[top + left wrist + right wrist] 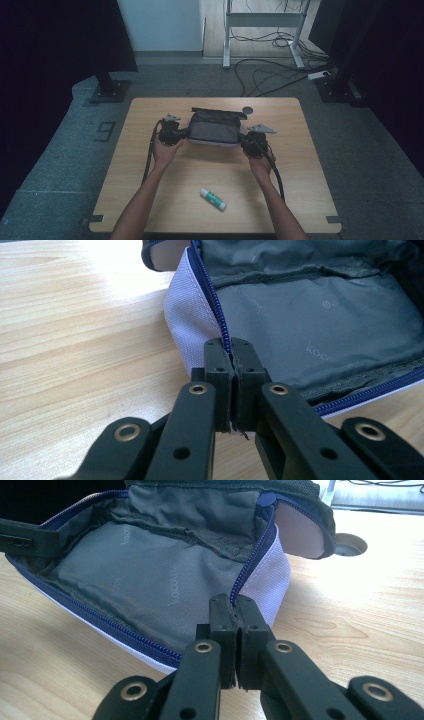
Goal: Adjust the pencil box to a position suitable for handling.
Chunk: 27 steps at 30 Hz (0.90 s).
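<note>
A zip pouch with a pale lilac outside, grey lining and blue zip lies open near the middle of the wooden table. My left gripper is at its left end, shut on the zipped edge of the pouch. My right gripper is at the right end, shut on the pouch's rim there. The pouch's grey inside lies open between them, its flap folded back. The left gripper's and right gripper's jaws are pressed together with fabric between them.
A white and green glue stick lies on the table toward the near edge. A round cable hole sits just behind the pouch. Beyond the table are a desk frame and cables on the floor.
</note>
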Each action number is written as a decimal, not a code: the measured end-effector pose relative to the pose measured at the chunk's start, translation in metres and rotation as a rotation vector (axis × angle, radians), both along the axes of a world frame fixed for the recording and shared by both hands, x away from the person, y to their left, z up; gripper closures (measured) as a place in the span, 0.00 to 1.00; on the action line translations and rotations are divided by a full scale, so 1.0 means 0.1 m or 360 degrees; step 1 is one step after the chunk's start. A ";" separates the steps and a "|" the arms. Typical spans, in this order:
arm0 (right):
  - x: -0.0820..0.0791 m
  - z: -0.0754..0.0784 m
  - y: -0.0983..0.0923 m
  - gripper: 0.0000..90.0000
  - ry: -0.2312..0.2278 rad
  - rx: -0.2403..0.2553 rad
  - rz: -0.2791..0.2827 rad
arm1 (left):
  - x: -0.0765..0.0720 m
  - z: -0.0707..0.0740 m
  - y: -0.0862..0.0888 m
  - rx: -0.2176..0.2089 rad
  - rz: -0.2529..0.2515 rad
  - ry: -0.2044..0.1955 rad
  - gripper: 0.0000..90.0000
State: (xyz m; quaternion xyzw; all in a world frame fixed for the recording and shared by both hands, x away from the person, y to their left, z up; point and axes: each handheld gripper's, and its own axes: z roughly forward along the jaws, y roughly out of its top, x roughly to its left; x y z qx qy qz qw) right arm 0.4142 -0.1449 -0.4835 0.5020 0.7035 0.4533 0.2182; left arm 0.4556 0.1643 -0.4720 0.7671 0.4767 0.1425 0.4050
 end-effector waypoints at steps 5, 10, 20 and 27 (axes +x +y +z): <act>-0.10 0.08 0.02 0.96 -0.0041 -0.0032 0.0010 | -0.08 0.04 0.01 -0.0002 -0.0018 -0.0010 0.98; -0.19 0.13 0.02 0.96 -0.0072 -0.0037 0.0022 | -0.16 0.09 0.04 -0.0029 -0.0023 -0.0023 0.98; -0.33 0.15 0.02 0.96 -0.0084 -0.0015 0.0043 | -0.29 0.15 0.07 -0.0042 -0.0048 -0.0037 0.98; -0.41 0.13 0.05 0.96 -0.0076 -0.0023 0.0054 | -0.35 0.15 0.11 -0.0039 -0.0065 -0.0042 0.98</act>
